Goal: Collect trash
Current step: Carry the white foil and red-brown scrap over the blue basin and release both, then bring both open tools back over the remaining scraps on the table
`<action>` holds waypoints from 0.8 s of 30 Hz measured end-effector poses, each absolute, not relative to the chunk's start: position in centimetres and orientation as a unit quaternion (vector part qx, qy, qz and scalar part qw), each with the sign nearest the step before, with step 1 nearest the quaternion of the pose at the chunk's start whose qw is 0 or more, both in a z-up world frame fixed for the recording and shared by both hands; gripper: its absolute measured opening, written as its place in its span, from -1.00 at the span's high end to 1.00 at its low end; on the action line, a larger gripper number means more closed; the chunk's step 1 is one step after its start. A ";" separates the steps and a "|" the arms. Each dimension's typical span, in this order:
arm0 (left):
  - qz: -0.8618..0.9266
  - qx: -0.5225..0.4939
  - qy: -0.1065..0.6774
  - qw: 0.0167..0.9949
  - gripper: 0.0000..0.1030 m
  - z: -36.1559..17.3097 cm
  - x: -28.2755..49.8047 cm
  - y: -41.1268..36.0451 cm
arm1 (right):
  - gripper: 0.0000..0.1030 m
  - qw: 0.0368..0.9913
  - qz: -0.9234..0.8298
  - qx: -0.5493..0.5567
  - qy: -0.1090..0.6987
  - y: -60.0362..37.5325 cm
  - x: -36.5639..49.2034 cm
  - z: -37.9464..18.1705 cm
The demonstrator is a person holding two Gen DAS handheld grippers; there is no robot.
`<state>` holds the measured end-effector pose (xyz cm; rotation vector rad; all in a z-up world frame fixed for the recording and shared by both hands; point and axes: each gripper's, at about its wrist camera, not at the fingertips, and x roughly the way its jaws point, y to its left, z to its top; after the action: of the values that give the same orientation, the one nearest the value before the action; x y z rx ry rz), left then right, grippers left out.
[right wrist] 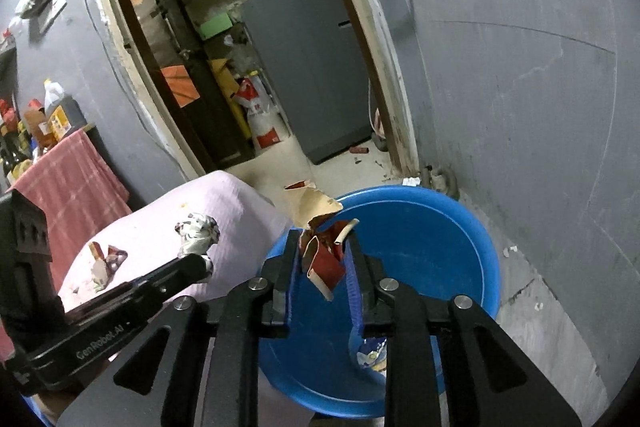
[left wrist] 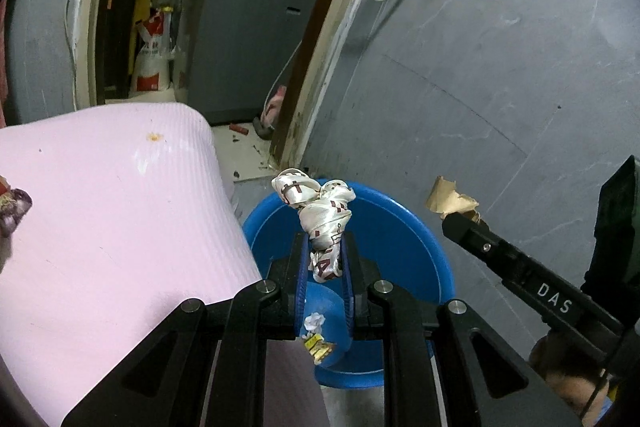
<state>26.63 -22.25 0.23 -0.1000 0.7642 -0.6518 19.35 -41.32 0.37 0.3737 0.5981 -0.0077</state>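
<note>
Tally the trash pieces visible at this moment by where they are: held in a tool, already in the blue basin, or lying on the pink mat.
Held in a tool: 2, the white wrapper in the left tool and the brown-red carton scrap in the right tool
In the blue basin: 2, paper ball, yellow wrapper
On the pink mat: 1, torn packet
Total: 5

I'm seeing the left gripper [left wrist: 325,259] as matt black plastic with ribbed blue pads, pinching a glossy, satiny white wrapper [left wrist: 320,223]. I'm reading the right gripper [right wrist: 324,259] as the same matt black, with 2 shiny metal pins, closing on stiff tan-and-red torn cardboard [right wrist: 320,243]. The blue basin [right wrist: 440,247] is looking like smooth, glossy plastic. The pink mat [left wrist: 112,211] is showing a finely ribbed, matt surface.
</note>
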 end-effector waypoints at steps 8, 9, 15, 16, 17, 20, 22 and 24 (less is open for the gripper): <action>-0.307 -0.044 0.381 0.871 0.72 -0.9 26.7 -22.1 | 0.49 0.935 -0.011 0.192 0.297 -41.9 19.7 0.3; -0.306 -0.046 0.382 0.871 0.71 -0.9 26.6 -22.1 | 0.49 0.935 -0.011 0.193 0.297 -42.0 19.9 0.3; -0.305 -0.050 0.385 0.870 0.57 -1.0 26.7 -22.0 | 0.48 0.932 -0.014 0.197 0.303 -42.1 20.1 0.0; -0.305 -0.052 0.384 0.870 0.52 -0.9 26.7 -21.9 | 0.48 0.932 -0.013 0.197 0.303 -42.2 20.1 0.0; -0.304 -0.053 0.383 0.871 0.44 -0.8 26.7 -21.9 | 0.48 0.933 -0.013 0.197 0.302 -42.2 20.1 0.1; -0.301 -0.064 0.381 0.872 0.38 -0.6 26.7 -21.4 | 0.36 0.935 -0.019 0.192 0.298 -42.1 20.0 0.2; -0.295 -0.072 0.378 0.874 0.32 -0.2 26.7 -21.2 | 0.30 0.937 -0.021 0.190 0.291 -42.2 19.9 0.3; -0.288 -0.082 0.370 0.879 0.14 0.3 26.6 -20.6 | 0.17 0.941 -0.024 0.184 0.282 -41.9 19.7 0.7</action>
<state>26.58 -20.59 0.29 -0.1702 0.7724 -0.6013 19.74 -41.95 0.68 0.3763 0.5748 -0.0480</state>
